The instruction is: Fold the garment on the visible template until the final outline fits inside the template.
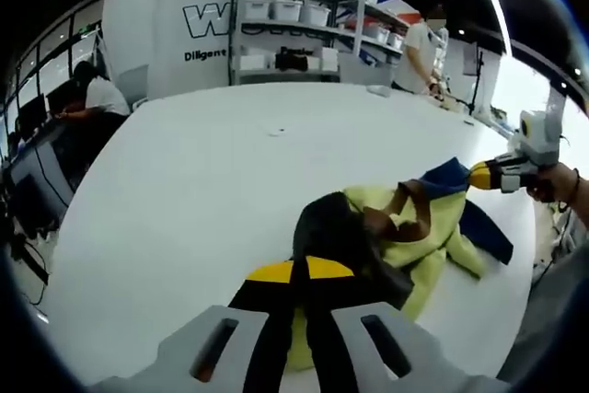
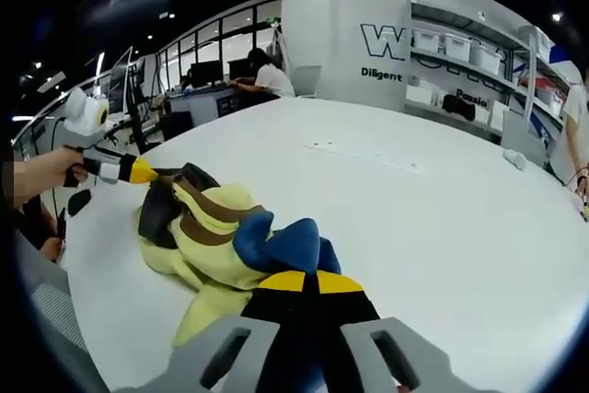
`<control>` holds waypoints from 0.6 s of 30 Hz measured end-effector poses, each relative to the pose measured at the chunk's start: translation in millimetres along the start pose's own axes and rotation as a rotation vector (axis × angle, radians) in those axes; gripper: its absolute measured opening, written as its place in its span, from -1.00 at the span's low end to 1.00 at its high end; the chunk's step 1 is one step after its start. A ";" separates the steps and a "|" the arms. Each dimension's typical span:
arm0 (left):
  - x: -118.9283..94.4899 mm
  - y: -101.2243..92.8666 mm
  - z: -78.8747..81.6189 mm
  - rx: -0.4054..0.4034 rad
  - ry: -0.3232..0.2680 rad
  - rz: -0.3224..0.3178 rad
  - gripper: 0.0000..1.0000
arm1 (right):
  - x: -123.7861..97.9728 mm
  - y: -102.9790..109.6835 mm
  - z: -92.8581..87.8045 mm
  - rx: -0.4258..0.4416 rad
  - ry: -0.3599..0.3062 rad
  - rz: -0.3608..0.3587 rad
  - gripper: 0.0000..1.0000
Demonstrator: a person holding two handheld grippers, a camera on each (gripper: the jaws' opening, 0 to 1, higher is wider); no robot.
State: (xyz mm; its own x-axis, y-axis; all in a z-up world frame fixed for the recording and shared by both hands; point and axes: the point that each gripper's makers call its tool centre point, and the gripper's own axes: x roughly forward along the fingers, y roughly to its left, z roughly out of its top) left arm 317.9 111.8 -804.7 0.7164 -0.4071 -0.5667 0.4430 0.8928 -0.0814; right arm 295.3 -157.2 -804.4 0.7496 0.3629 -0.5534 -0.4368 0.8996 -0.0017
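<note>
Gripping garment (image 1: pixel 396 236) both ends: left gripper (image 1: pixel 299 275) jaws clamp dark edge, right gripper (image 2: pixel 306 284) jaws blue edge.

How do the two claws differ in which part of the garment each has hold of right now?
The left claw is shut on a dark brown-black part of the garment, while the right claw is shut on a blue part. In the right gripper view the left claw sits at the garment's far end from the right claw, which grips the near end. Both have yellow-tipped jaws and both hold the crumpled garment on the white table.
</note>
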 end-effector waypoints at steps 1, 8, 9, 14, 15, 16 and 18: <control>-3.0 1.6 2.6 -0.009 -0.005 0.001 -0.98 | -0.8 1.3 1.2 -0.007 -0.002 0.003 -1.00; -21.2 11.9 29.4 0.016 -0.066 0.052 -0.99 | -10.2 1.0 10.5 -0.033 -0.004 -0.004 -1.00; -23.5 13.5 32.6 0.020 -0.071 0.060 -0.99 | -12.0 0.7 12.5 -0.038 -0.006 -0.004 -1.00; -33.7 21.5 45.9 0.037 -0.092 0.093 -0.99 | -22.7 -6.6 24.4 -0.059 -0.025 -0.027 -1.00; -37.9 26.5 49.1 0.031 -0.099 0.110 -0.99 | -24.2 -8.5 26.0 -0.057 -0.028 -0.033 -1.00; -38.7 27.6 49.8 0.032 -0.102 0.113 -0.99 | -24.9 -9.3 26.5 -0.057 -0.029 -0.036 -1.00; -43.6 33.3 51.4 0.026 -0.105 0.127 -0.99 | -28.8 -13.9 28.8 -0.057 -0.029 -0.047 -1.00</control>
State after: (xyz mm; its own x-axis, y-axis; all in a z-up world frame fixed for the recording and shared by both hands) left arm 329.1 149.4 -740.6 0.8194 -0.3100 -0.4822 0.3576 0.9338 0.0074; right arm 294.1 -173.1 -764.5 0.7837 0.3278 -0.5277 -0.4276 0.9008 -0.0754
